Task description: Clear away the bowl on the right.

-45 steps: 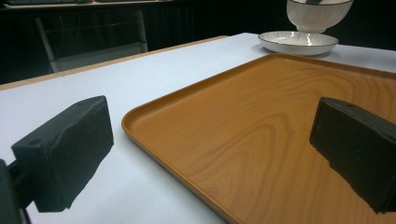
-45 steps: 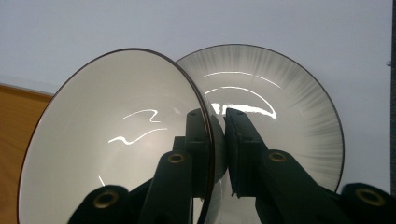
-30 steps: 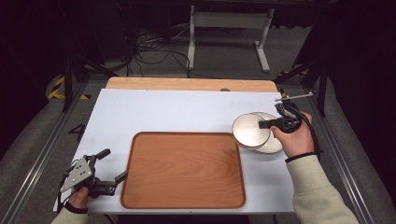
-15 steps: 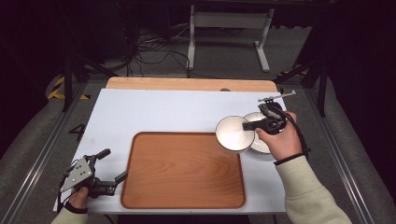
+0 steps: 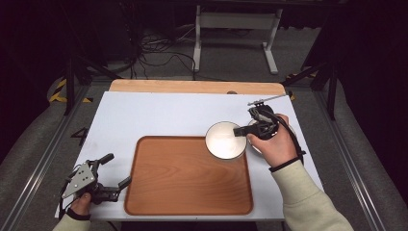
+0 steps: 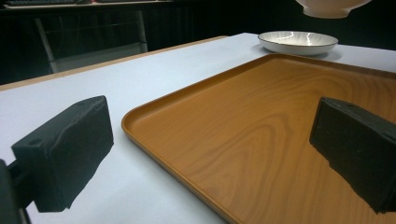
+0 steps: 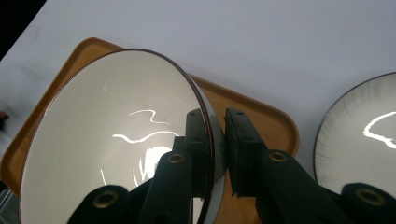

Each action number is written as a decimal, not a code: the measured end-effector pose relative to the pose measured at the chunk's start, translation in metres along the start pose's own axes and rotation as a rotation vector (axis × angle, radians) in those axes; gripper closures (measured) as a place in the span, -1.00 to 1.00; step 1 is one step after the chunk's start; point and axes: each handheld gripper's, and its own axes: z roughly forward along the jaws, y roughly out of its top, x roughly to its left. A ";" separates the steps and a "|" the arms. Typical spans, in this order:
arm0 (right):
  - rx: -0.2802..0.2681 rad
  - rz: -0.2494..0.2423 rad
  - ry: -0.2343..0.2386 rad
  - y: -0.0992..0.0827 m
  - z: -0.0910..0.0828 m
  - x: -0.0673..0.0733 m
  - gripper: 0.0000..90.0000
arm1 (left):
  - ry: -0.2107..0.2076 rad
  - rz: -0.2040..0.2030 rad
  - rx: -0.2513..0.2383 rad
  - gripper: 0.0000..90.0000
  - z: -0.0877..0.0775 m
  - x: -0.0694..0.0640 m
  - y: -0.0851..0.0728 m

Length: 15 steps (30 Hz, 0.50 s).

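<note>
Bowl (image 5: 224, 140) rim is sitting pinched between the closed jaws of the right gripper (image 5: 239, 130), one jaw inside the white wall and one outside, and the bowl is hanging tilted in the air over the far right corner of the wooden tray (image 5: 187, 192). Just off to the side of those jaws, a second, shallower dish (image 7: 362, 135) is resting on the white worktop (image 5: 159, 115), apart from the tray. Over at the near left, the left gripper (image 5: 111, 171) is lying with its jaws standing wide apart and holding nothing, with the tray's edge running between them. My worry is the thin edge grip: glazed ware is looking slick, and the bowl could be pivoting or slipping out and cracking on the tray's raised lip if it is lowered too close to that corner. No brand, label or writing is showing anywhere I can read.
</note>
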 end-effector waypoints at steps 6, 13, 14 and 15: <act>0.009 -0.018 0.018 0.003 0.008 0.015 0.79 | 0.000 -0.003 -0.005 -0.99 0.000 0.000 0.000; 0.022 -0.036 0.052 0.006 0.018 0.031 0.78 | 0.000 -0.001 -0.004 -0.99 0.000 0.000 0.000; 0.023 -0.039 0.055 0.007 0.019 0.033 0.78 | 0.000 -0.002 -0.005 -0.99 0.000 0.000 0.000; 0.025 -0.044 0.058 0.007 0.020 0.035 0.78 | 0.000 -0.002 -0.005 -0.99 0.000 0.000 0.000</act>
